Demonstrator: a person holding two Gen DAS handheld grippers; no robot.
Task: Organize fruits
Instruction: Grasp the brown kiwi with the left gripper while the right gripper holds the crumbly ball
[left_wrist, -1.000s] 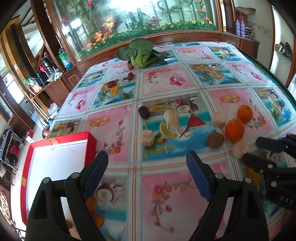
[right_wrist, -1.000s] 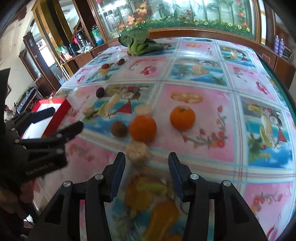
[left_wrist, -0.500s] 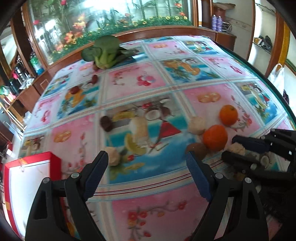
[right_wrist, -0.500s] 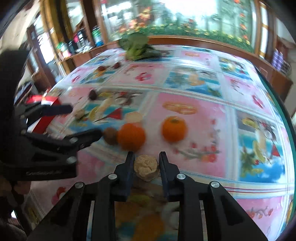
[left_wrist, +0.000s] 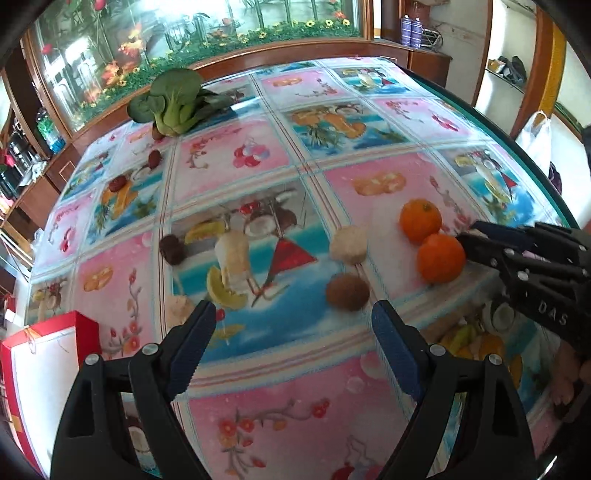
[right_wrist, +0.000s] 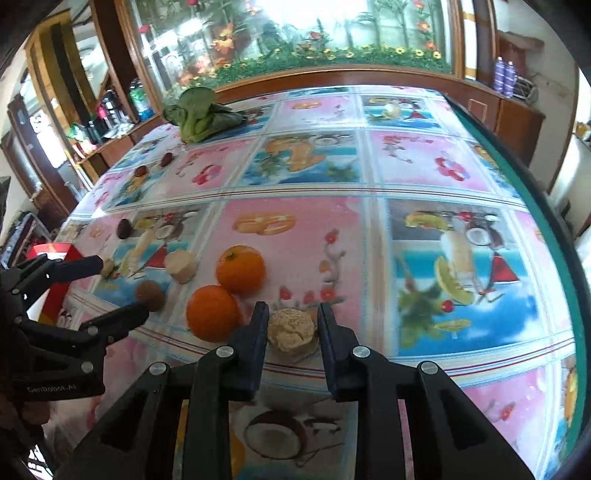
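Observation:
My right gripper (right_wrist: 291, 325) is shut on a pale, lumpy beige fruit (right_wrist: 291, 330) that rests on the tablecloth, just right of two oranges (right_wrist: 212, 313) (right_wrist: 240, 269). In the left wrist view the right gripper (left_wrist: 467, 238) reaches in from the right, touching the nearer orange (left_wrist: 441, 257), and the held fruit is hidden. My left gripper (left_wrist: 291, 310) hangs open above the cloth with nothing between its fingers. A brown round fruit (left_wrist: 347, 291) lies just beyond its right finger. In the right wrist view the left gripper (right_wrist: 122, 288) stands at the left.
A beige round slab (left_wrist: 348, 244), a dark brown fruit (left_wrist: 171, 249) and another beige piece (left_wrist: 177, 310) lie on the printed tablecloth (left_wrist: 240, 155). A red box (left_wrist: 44, 354) sits at the near left. Bok choy (left_wrist: 173, 101) and small red fruits (left_wrist: 154, 158) lie far back.
The right gripper moved forward over the beige fruit and closed on it. The left gripper swung to the right, toward the brown fruit, and stayed open.

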